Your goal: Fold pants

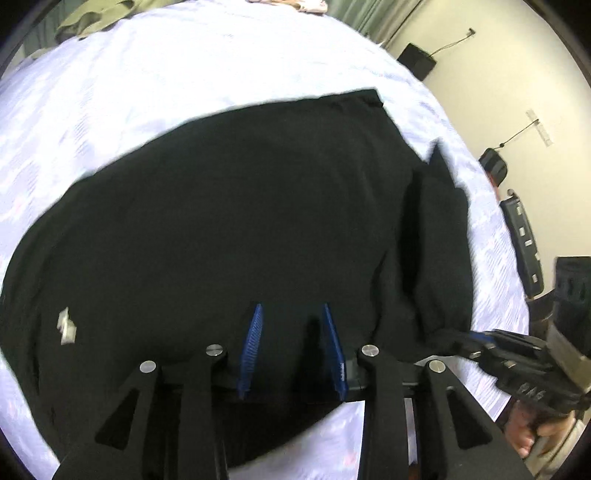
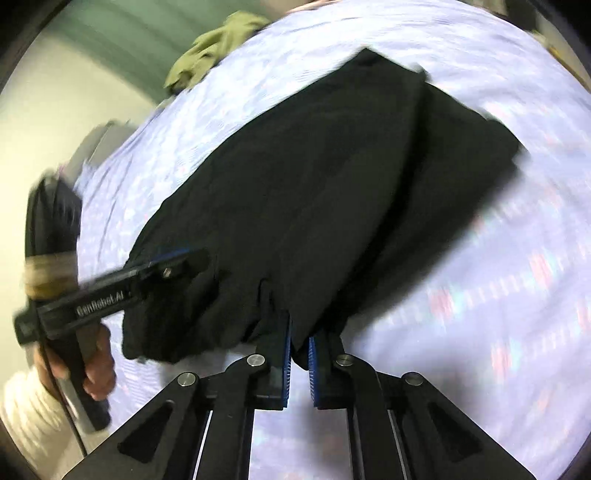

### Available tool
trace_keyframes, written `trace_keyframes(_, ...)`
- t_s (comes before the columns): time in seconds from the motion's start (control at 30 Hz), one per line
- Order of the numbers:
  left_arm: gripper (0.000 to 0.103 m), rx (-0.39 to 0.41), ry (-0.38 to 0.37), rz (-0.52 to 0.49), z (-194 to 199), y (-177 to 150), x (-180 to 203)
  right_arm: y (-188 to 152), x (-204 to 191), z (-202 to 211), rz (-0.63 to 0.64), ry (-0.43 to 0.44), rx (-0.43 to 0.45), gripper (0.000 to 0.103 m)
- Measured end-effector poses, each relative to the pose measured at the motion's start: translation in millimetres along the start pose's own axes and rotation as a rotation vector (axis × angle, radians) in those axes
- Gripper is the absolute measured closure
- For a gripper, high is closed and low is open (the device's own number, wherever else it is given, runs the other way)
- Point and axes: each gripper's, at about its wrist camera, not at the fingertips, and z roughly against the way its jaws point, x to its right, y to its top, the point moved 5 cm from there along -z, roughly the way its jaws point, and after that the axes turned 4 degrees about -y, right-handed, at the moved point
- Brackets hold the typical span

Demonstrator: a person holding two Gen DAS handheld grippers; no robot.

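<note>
Black pants (image 1: 240, 229) lie spread on a pale patterned bed sheet (image 1: 147, 92), with a small white tag (image 1: 65, 325) near their left side. My left gripper (image 1: 291, 314) hovers over the pants' near edge, its blue pads (image 1: 251, 343) apart, with nothing between them. My right gripper (image 2: 298, 332) is shut on the near edge of the pants (image 2: 314, 192) and lifts that edge off the sheet (image 2: 480, 295). It also shows in the left wrist view (image 1: 465, 338), pinching the cloth. The left gripper shows in the right wrist view (image 2: 173, 258), lying over the pants' left edge.
An olive green garment (image 2: 214, 44) lies at the far side of the bed; it also shows in the left wrist view (image 1: 96, 18). Dark chairs (image 1: 521, 236) and a black box (image 1: 415, 59) stand on the floor beyond the bed's right edge.
</note>
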Motion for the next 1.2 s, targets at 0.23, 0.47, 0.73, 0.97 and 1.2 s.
trace_keyframes(0.23, 0.066, -0.080, 0.041, 0.046, -13.4, -41.4, -11.8, -49.6, 5.8, -11.9, -0.111, -0.084, -0.080, 0.097)
trace_keyframes(0.47, 0.059, -0.100, 0.085, 0.028, -18.7, -42.1, -12.0, -63.4, 15.4, -17.3, -0.165, -0.119, -0.133, 0.092)
trace_keyframes(0.73, 0.055, -0.087, 0.162, -0.021, -21.4, -47.1, -3.7, -50.8, 61.2, 49.9, -0.257, -0.277, 0.093, 0.043)
trace_keyframes(0.97, 0.054, -0.084, 0.201, -0.018, -22.8, -48.9, 3.7, 1.2, 125.2, 37.7, -0.455, -0.308, 0.212, 0.043)
trace_keyframes(1.2, 0.052, -0.081, 0.210, -0.013, -24.7, -43.3, 3.2, -1.9, 137.0, 36.0, -0.491, -0.339, 0.229, 0.055)
